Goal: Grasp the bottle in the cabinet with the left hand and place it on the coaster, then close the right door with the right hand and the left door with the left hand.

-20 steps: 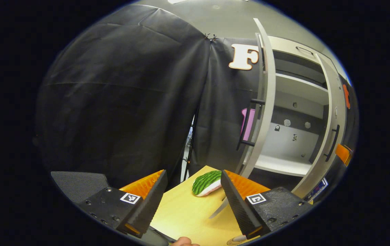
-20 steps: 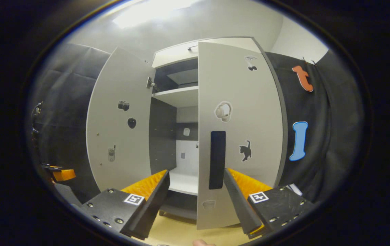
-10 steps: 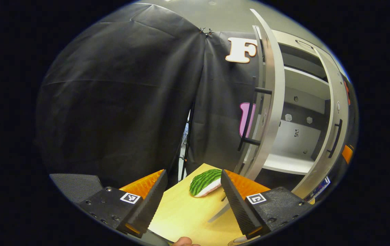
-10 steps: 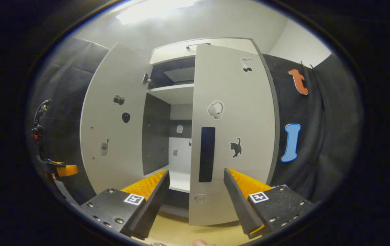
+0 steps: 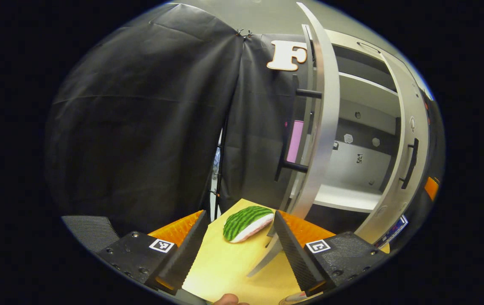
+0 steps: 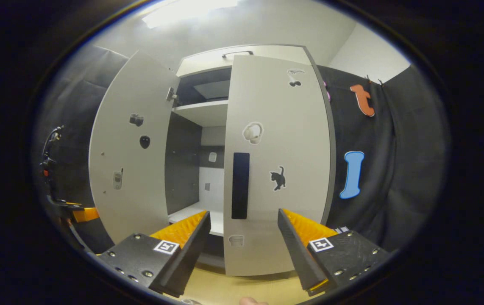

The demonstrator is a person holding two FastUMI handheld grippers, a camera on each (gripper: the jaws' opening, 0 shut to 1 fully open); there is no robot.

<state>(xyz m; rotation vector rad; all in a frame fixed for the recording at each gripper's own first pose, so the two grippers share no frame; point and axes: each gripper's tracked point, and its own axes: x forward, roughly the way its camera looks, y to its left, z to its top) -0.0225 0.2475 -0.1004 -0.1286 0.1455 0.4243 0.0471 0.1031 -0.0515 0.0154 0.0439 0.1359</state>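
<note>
So the cabinet (image 6: 208,63) is our landmark. Its right door (image 6: 280,140) stands partly swung in, its black handle (image 6: 240,185) facing us, and the left door (image 6: 129,144) hangs wide open. Our right gripper (image 6: 242,243) sits just in front of the right door with its jaws spread and nothing between them. Our left gripper (image 5: 237,250), jaws also released and empty, hovers over the yellow surface (image 5: 229,267) left of the cabinet, near the left door's edge (image 5: 322,123) and a green striped watermelon slice (image 5: 246,222). We can't spot the bottle; the lower shelf (image 5: 343,197) looks bare. Risk as we see it: a push off the right door's edge could slip, or the left door could swing into that slice.
</note>
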